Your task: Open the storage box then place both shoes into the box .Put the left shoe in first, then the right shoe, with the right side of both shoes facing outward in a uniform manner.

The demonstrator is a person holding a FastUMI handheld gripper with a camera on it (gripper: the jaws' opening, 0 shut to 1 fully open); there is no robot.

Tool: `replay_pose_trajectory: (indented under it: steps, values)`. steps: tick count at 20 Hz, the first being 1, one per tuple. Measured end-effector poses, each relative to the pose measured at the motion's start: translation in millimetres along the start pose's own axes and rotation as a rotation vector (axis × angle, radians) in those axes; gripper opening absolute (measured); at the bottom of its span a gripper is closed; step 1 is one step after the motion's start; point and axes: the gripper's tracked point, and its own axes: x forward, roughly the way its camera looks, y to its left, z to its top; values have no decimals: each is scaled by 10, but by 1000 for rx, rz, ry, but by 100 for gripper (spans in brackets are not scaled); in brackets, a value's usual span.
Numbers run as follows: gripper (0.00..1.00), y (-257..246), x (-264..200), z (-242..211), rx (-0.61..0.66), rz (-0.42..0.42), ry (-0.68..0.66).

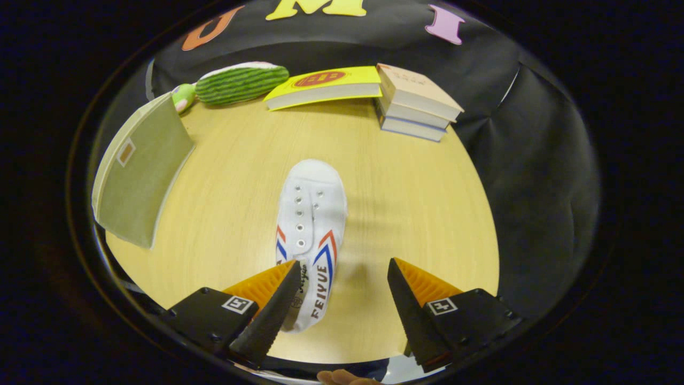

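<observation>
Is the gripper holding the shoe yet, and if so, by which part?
No, nothing is held. The gripper is open, its fingers spread above the heel end of the white shoe, which lies on the wooden table.

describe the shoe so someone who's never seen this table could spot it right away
On the round wooden table, look at its middle, nearer than the books. The white shoe lies there, its heel between the open fingers. It is the only white thing with red and blue chevron stripes.

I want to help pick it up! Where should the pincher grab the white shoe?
Probably at the heel end, from above. The white shoe lies flat with its heel nearest the open gripper, beside one finger; its narrow sides should fit between the two.
</observation>
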Motion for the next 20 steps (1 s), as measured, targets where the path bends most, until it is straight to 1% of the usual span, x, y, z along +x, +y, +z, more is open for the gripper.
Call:
replay_pose_trajectory:
  steps: [1,2,3,4,5,11,12,13,14,15,16,18,20]
  values:
    - [100,-23,104,-35,-14,3,29]
    - [100,-141,241,-26,-25,-35,39]
    - [99,-49,282,-56,-18,30,74]
    - [99,-42,347,-17,0,41,68]
    - [96,-49,320,-53,3,59,99]
    - [96,-38,352,-33,-1,107,99]
    - [96,-5,368,-9,18,126,93]
    - [94,116,362,-22,38,184,82]
    - [86,234,369,-90,46,236,80]
    - [36,172,375,-56,69,246,59]
    - [37,170,306,-35,80,264,43]
    - [30,147,316,-32,127,299,31]
    - [17,155,229,2,230,350,29]
